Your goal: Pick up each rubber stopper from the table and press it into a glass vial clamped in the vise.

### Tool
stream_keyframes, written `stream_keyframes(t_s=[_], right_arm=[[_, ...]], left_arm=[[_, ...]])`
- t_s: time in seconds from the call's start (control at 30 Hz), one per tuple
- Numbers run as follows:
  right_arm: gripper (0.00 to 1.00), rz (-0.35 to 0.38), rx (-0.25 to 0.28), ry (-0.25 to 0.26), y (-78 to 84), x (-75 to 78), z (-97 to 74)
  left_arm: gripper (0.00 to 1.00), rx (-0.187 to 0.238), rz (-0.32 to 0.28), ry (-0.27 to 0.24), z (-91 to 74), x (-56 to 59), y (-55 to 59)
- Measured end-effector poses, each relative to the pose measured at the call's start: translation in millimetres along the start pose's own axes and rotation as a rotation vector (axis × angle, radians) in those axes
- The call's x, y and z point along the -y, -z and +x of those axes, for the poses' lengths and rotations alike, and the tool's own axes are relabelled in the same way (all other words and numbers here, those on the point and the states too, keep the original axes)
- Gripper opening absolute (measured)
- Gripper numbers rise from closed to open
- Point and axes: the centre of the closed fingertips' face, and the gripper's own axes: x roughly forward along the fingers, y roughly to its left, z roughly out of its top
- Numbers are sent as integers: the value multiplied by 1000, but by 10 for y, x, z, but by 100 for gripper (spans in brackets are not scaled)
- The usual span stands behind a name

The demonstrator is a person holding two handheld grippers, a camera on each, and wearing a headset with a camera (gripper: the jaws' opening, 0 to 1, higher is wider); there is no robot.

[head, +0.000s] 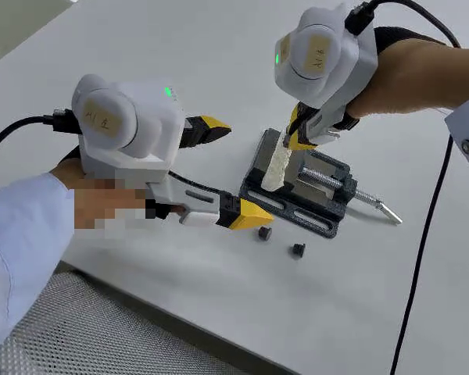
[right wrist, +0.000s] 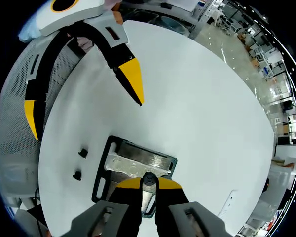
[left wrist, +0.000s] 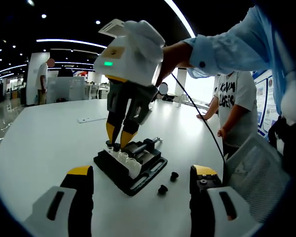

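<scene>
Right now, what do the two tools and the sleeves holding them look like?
Both the left tool and right tool have rounded white housings, tan handwritten labels, green lights, black jaws with yellow tips, and black cables. Sleeves are pale blue.

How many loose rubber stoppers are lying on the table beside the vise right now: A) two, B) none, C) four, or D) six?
A: one stopper and a second stopper, both small and dark, lie on the white table in front of the vise.
</scene>
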Motion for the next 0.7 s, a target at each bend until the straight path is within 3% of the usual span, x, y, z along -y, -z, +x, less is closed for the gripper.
stream_keyframes(t_s=[0.13,0.7], right_arm=[[6,35,4,-7,-2,9,-2],[9,63,39,-28,-3,-11,-14]], left_arm=[[78,1,-1,0,-2,1,-1],[77,1,-4,2,-1,-4,2]])
